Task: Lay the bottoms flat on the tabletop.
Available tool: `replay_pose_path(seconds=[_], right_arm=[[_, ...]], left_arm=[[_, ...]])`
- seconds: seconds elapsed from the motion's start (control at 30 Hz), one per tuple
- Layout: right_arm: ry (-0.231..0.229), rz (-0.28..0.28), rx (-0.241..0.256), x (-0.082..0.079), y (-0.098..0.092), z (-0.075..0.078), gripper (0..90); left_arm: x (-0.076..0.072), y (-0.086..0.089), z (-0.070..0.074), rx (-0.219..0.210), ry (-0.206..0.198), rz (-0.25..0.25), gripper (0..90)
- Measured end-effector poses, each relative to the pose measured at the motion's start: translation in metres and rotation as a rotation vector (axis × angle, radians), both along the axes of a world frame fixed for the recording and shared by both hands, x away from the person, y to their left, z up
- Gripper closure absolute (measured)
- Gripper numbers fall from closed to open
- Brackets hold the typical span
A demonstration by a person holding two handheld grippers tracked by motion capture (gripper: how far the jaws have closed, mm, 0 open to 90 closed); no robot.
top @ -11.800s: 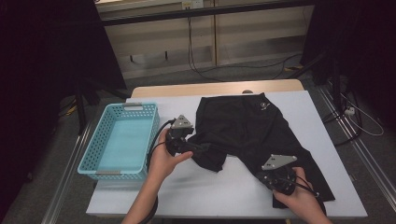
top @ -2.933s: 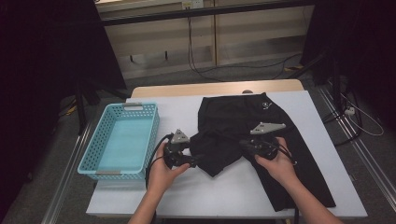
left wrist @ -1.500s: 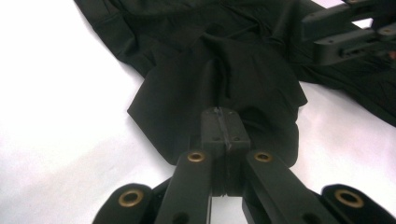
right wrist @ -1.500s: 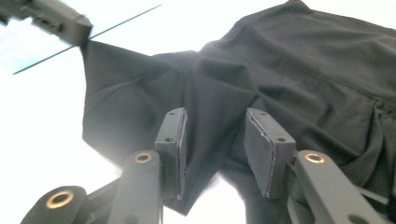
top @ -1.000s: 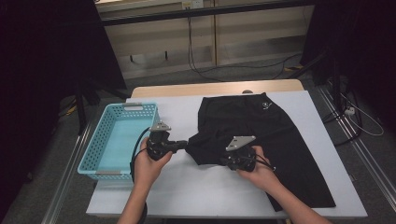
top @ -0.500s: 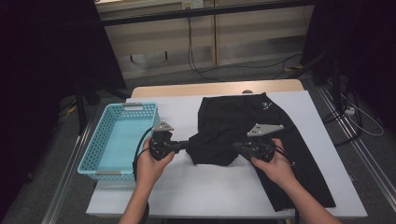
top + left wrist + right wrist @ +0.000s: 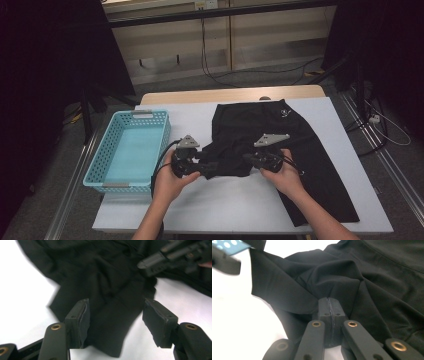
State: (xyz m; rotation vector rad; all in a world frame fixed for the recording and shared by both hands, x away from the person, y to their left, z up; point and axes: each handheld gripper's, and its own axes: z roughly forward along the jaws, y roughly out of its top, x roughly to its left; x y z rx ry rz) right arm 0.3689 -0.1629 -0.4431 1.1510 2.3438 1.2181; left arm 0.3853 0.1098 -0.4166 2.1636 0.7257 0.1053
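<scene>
Since half a second ago, drifted slightly left; right gripper [image 7: 329,305] pinching black trousers [image 7: 300,150] (limp, light) — left gripper [image 7: 115,322] spread — hold at hems

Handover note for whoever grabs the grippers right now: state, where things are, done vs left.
Left gripper: open, jaws either side of a hanging edge of the black garment, not clamped.
Right gripper: shut on a fold of the garment.
The garment lies on the white table, one part bunched between the two grippers, the rest spread flat to the right.
The blue basket is at the table's left and holds nothing.
Done: one fold gripped. Left: probably close the left gripper, finish folding, then perhaps move the garment to the basket.
</scene>
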Motion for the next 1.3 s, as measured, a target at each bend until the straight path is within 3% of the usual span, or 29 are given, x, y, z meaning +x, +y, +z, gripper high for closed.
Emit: replay_pose_path(seconds=[0.13, 0.23, 0.3, 0.37, 0.43, 0.53, 0.63, 0.77, 0.93, 1.0, 1.03, 1.1, 1.13, 1.3], right_arm=[[0.011, 0.001, -0.013, 0.0, 0.001, -0.002, 88.9], [0.015, 0.0, -0.031, 0.0, 0.001, -0.004, 85.1], [0.015, -0.001, -0.05, -0.001, 0.002, -0.005, 79.1], [-0.008, 0.012, -0.09, -0.004, 0.004, -0.004, 74.5], [-0.017, 0.025, -0.087, -0.008, 0.007, -0.002, 70.5], [-0.031, 0.052, -0.09, -0.015, 0.01, 0.002, 69.2], [-0.076, 0.086, -0.135, -0.024, 0.012, 0.005, 69.2], [-0.044, 0.132, -0.158, -0.03, 0.013, -0.002, 69.0], [-0.021, 0.159, -0.194, -0.028, 0.02, -0.012, 61.8], [-0.023, 0.158, -0.182, -0.026, 0.02, -0.013, 62.1], [-0.022, 0.16, -0.18, -0.027, 0.02, -0.013, 64.5], [-0.024, 0.177, -0.184, -0.027, 0.02, -0.012, 85.4], [-0.039, 0.176, -0.2, -0.028, 0.02, -0.011, 87.6], [-0.013, 0.176, -0.14, -0.028, 0.012, -0.002, 90.0]], left_arm=[[-0.001, -0.01, -0.018, 0.063, 0.045, -0.04, 40.4], [0.0, -0.01, -0.028, 0.109, 0.051, -0.039, 41.7], [0.002, -0.007, -0.029, 0.096, 0.064, -0.017, 48.3], [0.001, -0.006, -0.028, 0.113, 0.086, -0.01, 64.8], [0.002, -0.005, -0.026, 0.129, 0.091, -0.004, 73.7], [0.002, -0.002, -0.023, 0.109, 0.099, 0.024, 83.8], [0.003, 0.004, -0.013, 0.072, 0.091, 0.031, 84.8], [0.003, 0.01, 0.0, 0.013, 0.09, 0.046, 84.8], [0.004, 0.012, 0.002, -0.004, 0.099, 0.052, 84.8], [0.005, 0.013, 0.002, -0.009, 0.097, 0.055, 84.8], [0.005, 0.013, 0.002, -0.01, 0.092, 0.056, 84.8], [0.006, 0.014, 0.004, -0.016, 0.087, 0.058, 85.0], [0.006, 0.014, 0.004, -0.024, 0.087, 0.062, 86.7], [0.007, 0.016, 0.006, -0.022, 0.101, 0.051, 89.2]])
